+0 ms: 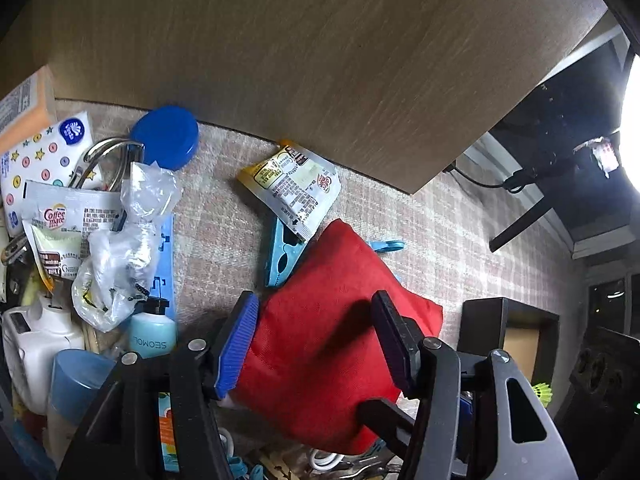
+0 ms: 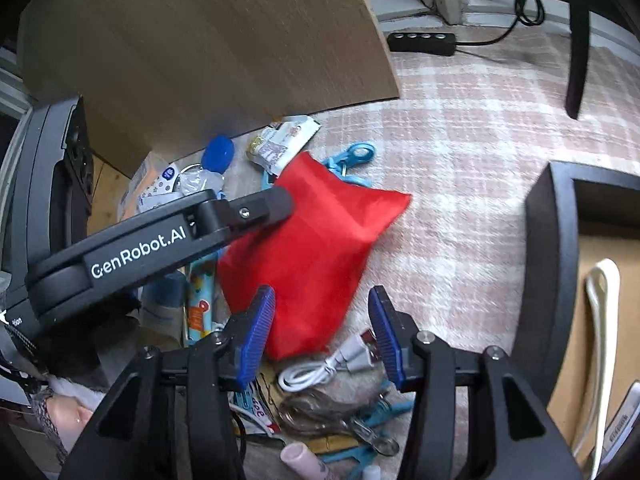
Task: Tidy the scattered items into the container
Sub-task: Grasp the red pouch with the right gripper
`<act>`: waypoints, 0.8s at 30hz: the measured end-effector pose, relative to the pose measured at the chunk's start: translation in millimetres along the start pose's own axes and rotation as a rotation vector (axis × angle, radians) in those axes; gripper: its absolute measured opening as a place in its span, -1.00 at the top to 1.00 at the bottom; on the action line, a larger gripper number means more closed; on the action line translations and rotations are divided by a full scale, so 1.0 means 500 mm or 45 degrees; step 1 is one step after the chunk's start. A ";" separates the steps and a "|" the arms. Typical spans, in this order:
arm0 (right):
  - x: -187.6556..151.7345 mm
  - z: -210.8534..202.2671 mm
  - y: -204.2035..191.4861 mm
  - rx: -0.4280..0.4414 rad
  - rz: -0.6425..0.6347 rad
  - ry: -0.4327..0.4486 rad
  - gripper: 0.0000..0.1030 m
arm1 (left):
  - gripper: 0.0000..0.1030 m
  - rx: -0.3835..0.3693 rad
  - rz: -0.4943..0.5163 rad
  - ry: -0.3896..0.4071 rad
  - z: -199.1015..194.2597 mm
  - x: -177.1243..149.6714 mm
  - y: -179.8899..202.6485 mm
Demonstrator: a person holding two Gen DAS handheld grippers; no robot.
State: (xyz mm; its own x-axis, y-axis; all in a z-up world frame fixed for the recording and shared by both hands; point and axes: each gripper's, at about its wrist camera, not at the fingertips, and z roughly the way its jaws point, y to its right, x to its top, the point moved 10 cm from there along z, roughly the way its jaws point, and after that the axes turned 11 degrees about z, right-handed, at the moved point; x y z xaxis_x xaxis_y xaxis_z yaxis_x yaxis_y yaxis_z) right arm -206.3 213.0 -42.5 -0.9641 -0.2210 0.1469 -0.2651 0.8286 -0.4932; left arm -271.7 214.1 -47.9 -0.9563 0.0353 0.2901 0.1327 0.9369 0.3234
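Note:
A red fabric pouch (image 1: 332, 332) lies on the checked carpet among scattered items. My left gripper (image 1: 316, 336) has its blue-padded fingers on both sides of the pouch and is shut on it. In the right wrist view the same pouch (image 2: 316, 248) shows with the left gripper's black arm (image 2: 160, 248) over its left edge. My right gripper (image 2: 322, 332) is open and empty, hovering just above the pouch's near corner. The dark-framed container (image 2: 548, 264) stands at the right with a cardboard-coloured floor and a white strap inside.
Sachets (image 1: 296, 184), a blue cap (image 1: 166, 136), blue clips (image 1: 280, 256), crumpled plastic (image 1: 120, 248) and bottles (image 1: 152, 332) lie on the left. A white cable (image 2: 320, 368), clips and tubes lie near my right gripper. A wooden panel (image 2: 200, 40) stands behind. A power strip (image 2: 422, 42) lies farther back.

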 end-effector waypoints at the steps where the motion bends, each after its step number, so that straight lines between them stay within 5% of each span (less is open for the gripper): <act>1: 0.001 0.002 0.002 -0.002 0.002 -0.006 -0.03 | -0.07 -0.006 0.007 -0.002 0.001 -0.001 0.003; 9: -0.003 0.024 -0.015 -0.001 -0.017 -0.008 -0.01 | -0.01 -0.005 0.083 -0.004 -0.006 -0.014 0.027; 13: 0.002 -0.002 -0.021 0.022 -0.017 0.015 0.18 | 0.20 -0.109 0.084 -0.012 -0.032 -0.022 0.055; 16: -0.003 -0.020 -0.039 0.071 -0.041 -0.008 0.34 | 0.27 -0.055 0.141 0.030 -0.055 -0.019 0.077; 21: -0.011 -0.020 -0.038 0.018 -0.065 -0.007 0.39 | -0.11 0.059 0.092 0.047 -0.044 0.003 0.031; 24: -0.012 -0.016 -0.022 0.023 -0.034 -0.028 0.38 | -0.26 0.072 0.102 -0.027 -0.015 -0.005 0.010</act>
State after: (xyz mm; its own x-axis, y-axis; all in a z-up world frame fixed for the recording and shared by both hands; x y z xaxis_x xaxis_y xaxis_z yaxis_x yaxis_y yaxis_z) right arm -197.5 209.1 -31.1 -0.9568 -0.2542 0.1412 -0.2905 0.8130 -0.5046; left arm -267.0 216.0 -40.3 -0.9486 0.1181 0.2936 0.1950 0.9488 0.2484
